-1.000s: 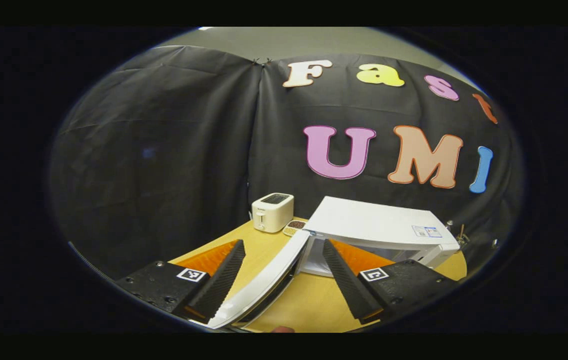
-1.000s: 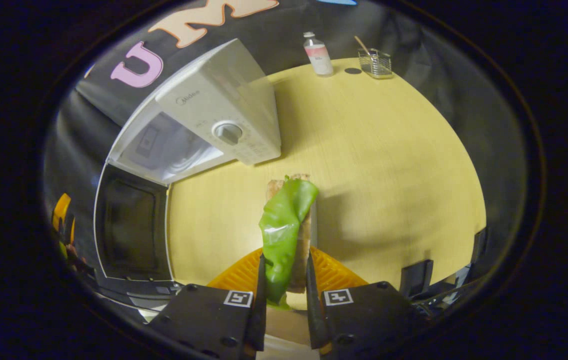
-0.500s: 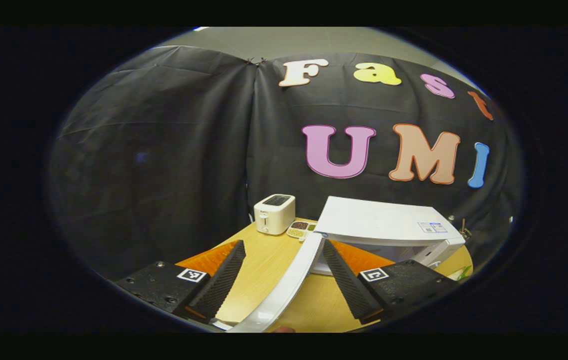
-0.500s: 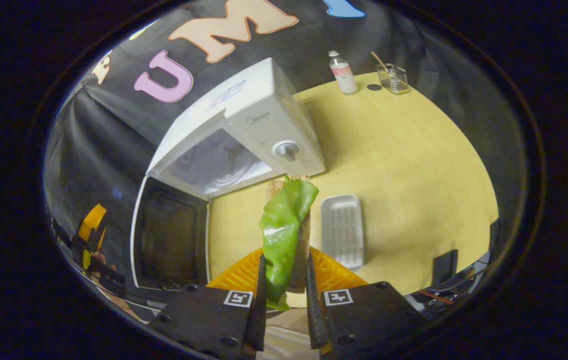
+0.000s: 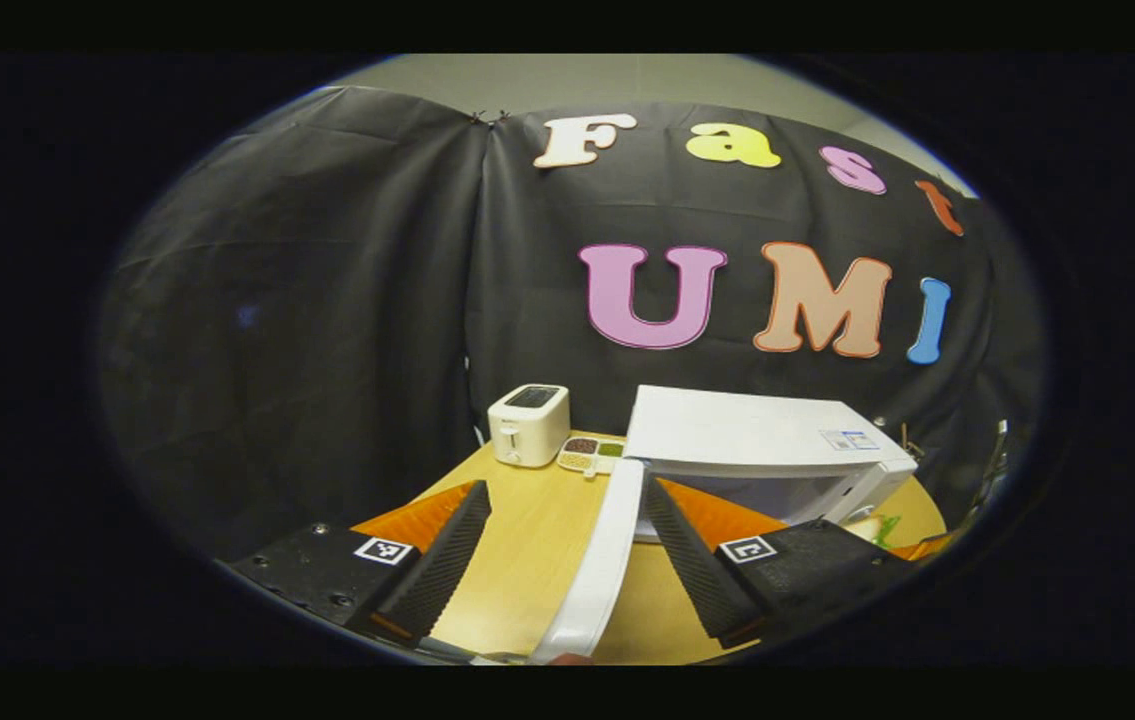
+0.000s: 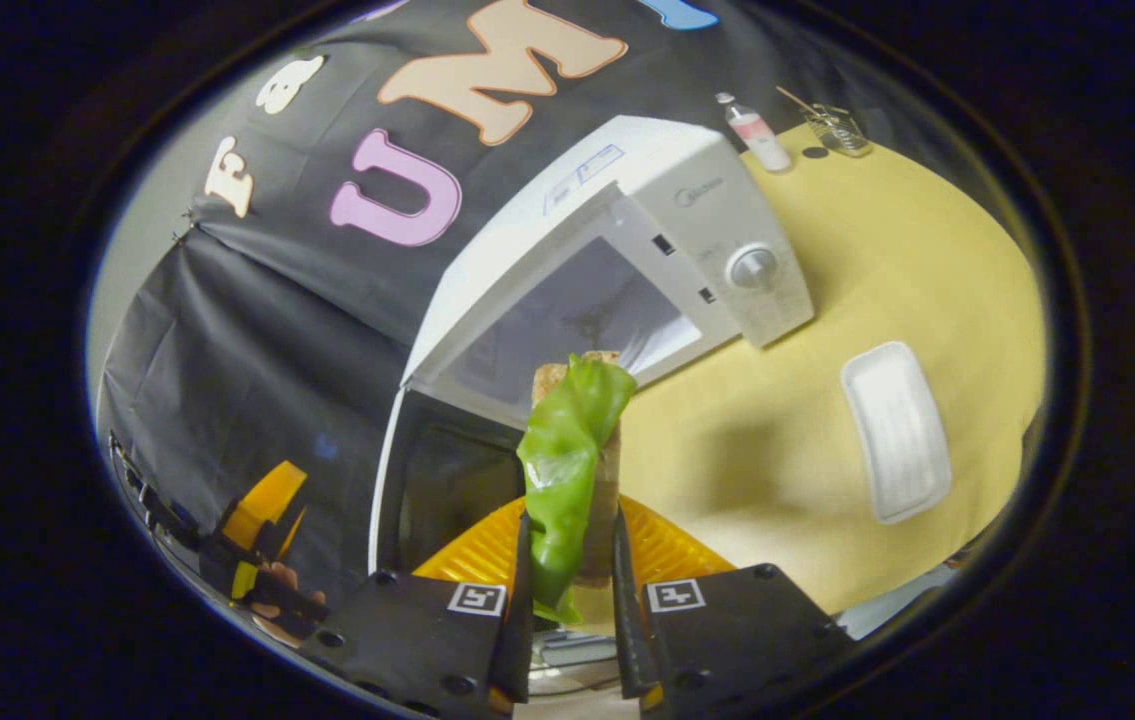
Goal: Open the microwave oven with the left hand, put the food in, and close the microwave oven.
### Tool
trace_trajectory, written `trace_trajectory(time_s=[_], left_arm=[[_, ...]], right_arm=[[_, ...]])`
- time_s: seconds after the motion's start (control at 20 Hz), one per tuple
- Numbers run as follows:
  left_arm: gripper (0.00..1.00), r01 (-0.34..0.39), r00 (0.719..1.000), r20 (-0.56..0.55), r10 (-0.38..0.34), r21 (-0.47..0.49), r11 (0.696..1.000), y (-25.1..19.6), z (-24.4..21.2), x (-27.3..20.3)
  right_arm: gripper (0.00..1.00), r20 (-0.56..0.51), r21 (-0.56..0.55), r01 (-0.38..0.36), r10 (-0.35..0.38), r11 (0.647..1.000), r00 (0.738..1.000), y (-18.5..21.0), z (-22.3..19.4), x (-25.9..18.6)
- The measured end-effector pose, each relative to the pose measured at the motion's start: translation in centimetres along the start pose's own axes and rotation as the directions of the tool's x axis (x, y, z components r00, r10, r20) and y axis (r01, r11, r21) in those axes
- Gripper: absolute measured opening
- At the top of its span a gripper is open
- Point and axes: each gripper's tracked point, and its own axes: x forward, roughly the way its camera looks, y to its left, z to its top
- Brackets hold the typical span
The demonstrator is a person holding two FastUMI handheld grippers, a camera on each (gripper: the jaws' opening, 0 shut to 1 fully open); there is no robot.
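At far left in the right gripper view, the left hand-held gripper (image 6: pixel 262 520) hung beside the swung-open microwave door (image 6: pixel 447 490), its fingers spread and holding nothing in its own view, where the door's white edge (image 5: pixel 599 560) ran between them without clear contact. Beyond it on the counter (image 5: pixel 517 520) stood a white toaster (image 5: pixel 528 424) and a small dish of condiments (image 5: pixel 589 455), left of the microwave oven (image 5: pixel 757 440). At centre, the right hand-held gripper (image 6: pixel 567 590) pinched the food (image 6: pixel 567 460), a sandwich-like slice with a green leaf draped over it, both fingers pressing its lower end while its top pointed at the oven's open cavity (image 6: pixel 577 320). To the right lay an empty white tray (image 6: pixel 895 430), and a bottle (image 6: pixel 753 131) and a wire basket (image 6: pixel 837 120) stood at the counter's far edge. The step in hand appeared to be carrying the food inside; doing it well would likely mean keeping the grip firm, entering level through the middle of the opening clear of door and frame, and setting the food down before letting go, while the left hand-held gripper kept away from the door's swing.
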Motion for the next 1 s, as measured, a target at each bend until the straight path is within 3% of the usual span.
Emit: trace_trajectory(time_s=[0.45,0.6,1.0], left_arm=[[0.96,0.051,0.997,-0.06,-0.053,-0.037,0.998,-0.1,-1.9,-0.3],[0.95,0.035,0.997,-0.062,-0.035,-0.004,0.999,0.8,-1.9,-0.1],[0.97,0.001,0.997,-0.071,0.002,0.045,0.999,3.1,-2.1,-0.3]], right_arm=[[0.36,0.129,0.101,-0.077,0.063,0.992,0.99,3.2,1.3,8.6],[0.36,0.21,0.086,-0.043,0.024,0.995,0.977,2.7,2.7,11.6],[0.36,0.304,0.126,0.028,-0.066,0.992,0.95,1.4,5.8,17.7]])
